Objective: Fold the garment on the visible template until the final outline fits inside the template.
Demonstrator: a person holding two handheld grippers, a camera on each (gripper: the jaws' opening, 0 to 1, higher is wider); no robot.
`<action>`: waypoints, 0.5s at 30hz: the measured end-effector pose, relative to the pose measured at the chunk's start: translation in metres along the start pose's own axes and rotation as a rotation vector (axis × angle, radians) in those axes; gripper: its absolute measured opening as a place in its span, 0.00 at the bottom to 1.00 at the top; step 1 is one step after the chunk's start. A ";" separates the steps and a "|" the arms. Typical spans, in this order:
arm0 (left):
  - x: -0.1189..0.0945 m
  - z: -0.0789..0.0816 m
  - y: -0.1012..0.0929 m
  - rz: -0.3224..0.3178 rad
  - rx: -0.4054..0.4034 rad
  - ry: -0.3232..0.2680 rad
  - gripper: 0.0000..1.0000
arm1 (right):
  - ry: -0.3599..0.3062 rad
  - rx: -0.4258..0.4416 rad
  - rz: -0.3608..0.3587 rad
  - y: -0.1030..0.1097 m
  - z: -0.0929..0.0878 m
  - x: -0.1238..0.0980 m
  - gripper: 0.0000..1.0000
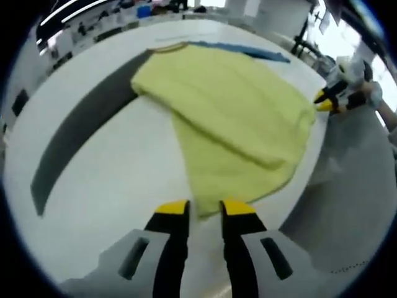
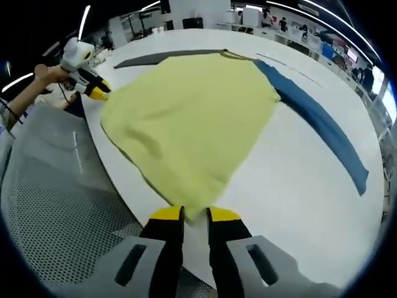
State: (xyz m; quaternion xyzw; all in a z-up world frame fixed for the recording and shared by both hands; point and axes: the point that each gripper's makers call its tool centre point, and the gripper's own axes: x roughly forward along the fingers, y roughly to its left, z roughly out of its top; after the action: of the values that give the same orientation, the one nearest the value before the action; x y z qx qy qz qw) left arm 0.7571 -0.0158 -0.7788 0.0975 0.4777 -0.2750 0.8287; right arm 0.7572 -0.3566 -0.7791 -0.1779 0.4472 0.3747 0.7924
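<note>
A yellow garment (image 1: 229, 118) lies partly folded on a white table (image 1: 111, 180). In the left gripper view its long axis runs from the collar at about 11 o'clock down to a corner at 6 o'clock. A dark grey strip (image 1: 80, 133) lies along its 9 o'clock side and a blue strip (image 1: 248, 51) passes its collar end at 12 o'clock.

The left gripper (image 1: 205, 208) has its yellow-tipped jaws a little apart with the garment's near corner between them; whether they pinch it I cannot tell. The right gripper (image 1: 324, 99) sits at 3 o'clock at the garment's edge.

In the right gripper view, the garment (image 2: 192, 118) stretches from a narrow corner at 6 o'clock to the collar at 12 o'clock, with the blue strip (image 2: 322, 124) at 2 o'clock. The right gripper (image 2: 194, 214) has its jaws nearly together at that corner; its grip is unclear. The left gripper (image 2: 99, 92) is at 10 o'clock, touching the cloth.
</note>
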 end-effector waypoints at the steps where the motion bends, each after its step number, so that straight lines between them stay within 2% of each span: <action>1: 0.000 0.000 0.001 0.006 0.004 0.002 0.15 | 0.004 -0.004 -0.003 0.000 0.000 0.001 0.14; 15: 0.002 0.001 -0.002 0.033 0.087 0.032 0.08 | 0.020 -0.017 -0.008 -0.001 -0.002 0.003 0.11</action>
State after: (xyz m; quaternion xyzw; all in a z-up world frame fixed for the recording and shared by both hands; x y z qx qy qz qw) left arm 0.7576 -0.0187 -0.7793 0.1457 0.4768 -0.2800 0.8204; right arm 0.7578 -0.3574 -0.7833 -0.1901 0.4513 0.3736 0.7878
